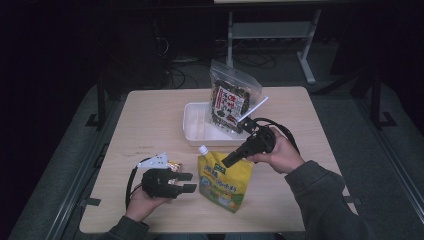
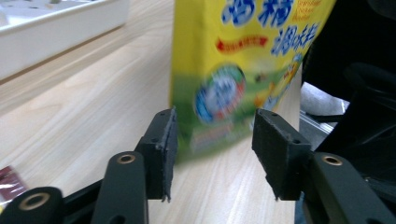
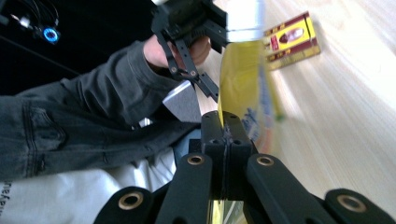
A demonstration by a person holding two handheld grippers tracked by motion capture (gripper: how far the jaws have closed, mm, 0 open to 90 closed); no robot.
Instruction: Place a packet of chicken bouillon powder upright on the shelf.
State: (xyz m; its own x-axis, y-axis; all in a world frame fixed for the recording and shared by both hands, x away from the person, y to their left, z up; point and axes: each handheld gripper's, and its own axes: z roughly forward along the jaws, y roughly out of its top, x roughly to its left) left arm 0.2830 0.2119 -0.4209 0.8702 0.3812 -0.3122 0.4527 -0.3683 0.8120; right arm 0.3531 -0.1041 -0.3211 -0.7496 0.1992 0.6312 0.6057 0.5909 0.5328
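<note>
A yellow spouted pouch with a white cap is at the table's front middle. My right gripper is shut on the pouch's upper edge. In the right gripper view the jaws meet on the yellow film, and the pouch shows edge-on. My left gripper lies just left of the pouch, pointing at it. Its jaws stand open with the blurred pouch just beyond them, and the pads do not press on it.
A white tray stands at mid-table with a clear bag of dark snacks leaning in it. A small red and yellow packet lies by my left gripper. The table's left half is bare wood.
</note>
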